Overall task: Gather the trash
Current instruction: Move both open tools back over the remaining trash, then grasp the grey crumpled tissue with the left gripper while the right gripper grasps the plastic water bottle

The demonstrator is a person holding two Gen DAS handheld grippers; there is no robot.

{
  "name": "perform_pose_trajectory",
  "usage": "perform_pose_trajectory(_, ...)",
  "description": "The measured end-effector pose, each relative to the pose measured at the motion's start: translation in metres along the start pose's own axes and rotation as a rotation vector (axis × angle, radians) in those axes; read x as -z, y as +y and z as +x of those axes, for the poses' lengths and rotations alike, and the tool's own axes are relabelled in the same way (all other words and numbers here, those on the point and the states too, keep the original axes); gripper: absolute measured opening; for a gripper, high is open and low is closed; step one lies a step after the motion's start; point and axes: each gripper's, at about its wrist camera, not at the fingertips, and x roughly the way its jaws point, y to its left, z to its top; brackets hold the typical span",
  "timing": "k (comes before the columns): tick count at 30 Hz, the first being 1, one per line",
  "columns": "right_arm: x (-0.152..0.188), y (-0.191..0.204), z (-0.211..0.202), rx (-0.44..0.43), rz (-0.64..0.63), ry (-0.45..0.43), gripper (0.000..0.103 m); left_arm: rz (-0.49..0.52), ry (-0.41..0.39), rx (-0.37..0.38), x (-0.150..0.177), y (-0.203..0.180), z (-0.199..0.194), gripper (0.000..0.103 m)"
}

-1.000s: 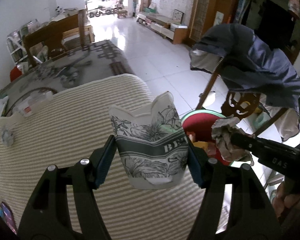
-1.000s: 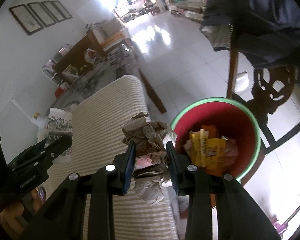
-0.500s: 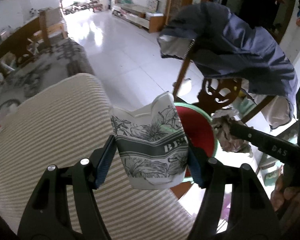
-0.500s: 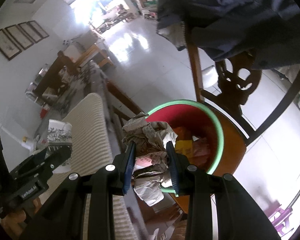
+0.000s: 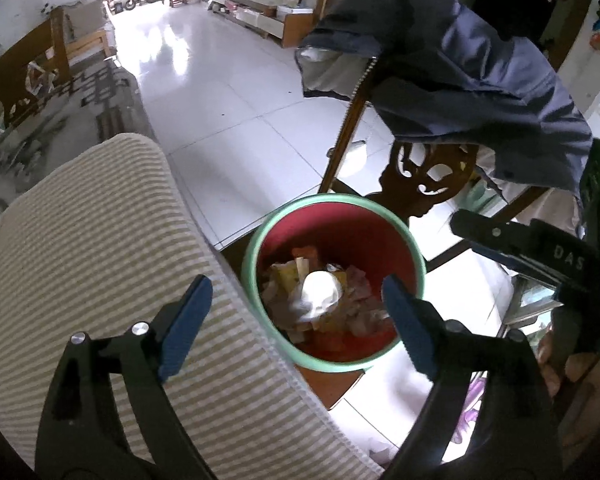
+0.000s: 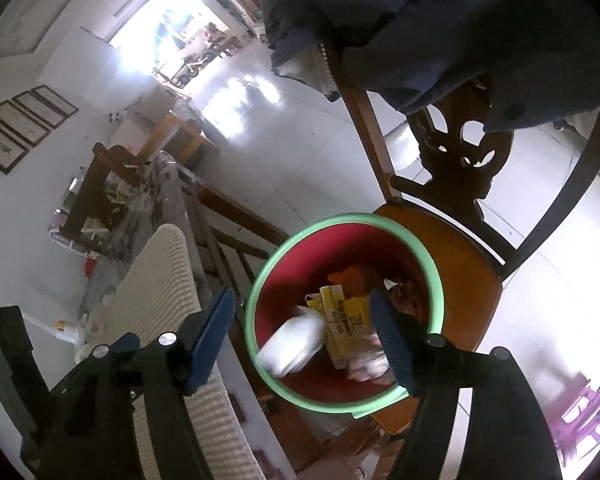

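Note:
A red bin with a green rim (image 5: pixel 414 254) (image 6: pixel 434 268) stands on a wooden chair seat beside the striped table. My left gripper (image 5: pixel 296 320) is open and empty above the bin. My right gripper (image 6: pixel 304 336) is open and empty above it too; its body shows at the right of the left wrist view (image 5: pixel 520 240). The white paper cup (image 5: pixel 318 296) (image 6: pixel 292 344) lies blurred in the bin among yellow wrappers (image 6: pixel 340 312) and crumpled paper (image 5: pixel 358 312).
The striped tablecloth (image 5: pixel 100 260) (image 6: pixel 160 280) covers the table left of the bin. A carved wooden chair back (image 5: pixel 424 176) (image 6: pixel 460 160) with a dark blue jacket (image 5: pixel 460 60) draped over it rises behind the bin. White tiled floor (image 5: pixel 220 92) lies beyond.
Both grippers moved over the bin and opened. The paper cup left my left gripper and the crumpled paper left my right gripper; both are now in the bin.

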Motion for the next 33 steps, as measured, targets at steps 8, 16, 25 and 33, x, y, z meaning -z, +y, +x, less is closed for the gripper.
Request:
perform_pose_trajectory(8, 0.015, 0.047, 0.012, -0.021, -0.065, 0.023, 0.069, -0.107, -0.067, -0.135, 0.018, 0.071, -0.037, 0.088)
perform_pose_trajectory(16, 0.057, 0.143, 0.044, -0.094, -0.177, 0.090, 0.069, -0.435, -0.127, -0.477, 0.072, 0.263, -0.114, 0.092)
perform_pose_trajectory(25, 0.107, 0.296, 0.094, -0.163, -0.407, 0.175, 0.078, -0.642, -0.061, -0.628, 0.112, 0.447, -0.138, 0.092)
perform_pose_trajectory(33, 0.133, 0.439, 0.165, -0.079, -0.845, 0.255, 0.089, -0.604, 0.032, -0.538, 0.107, 0.503, -0.094, 0.067)
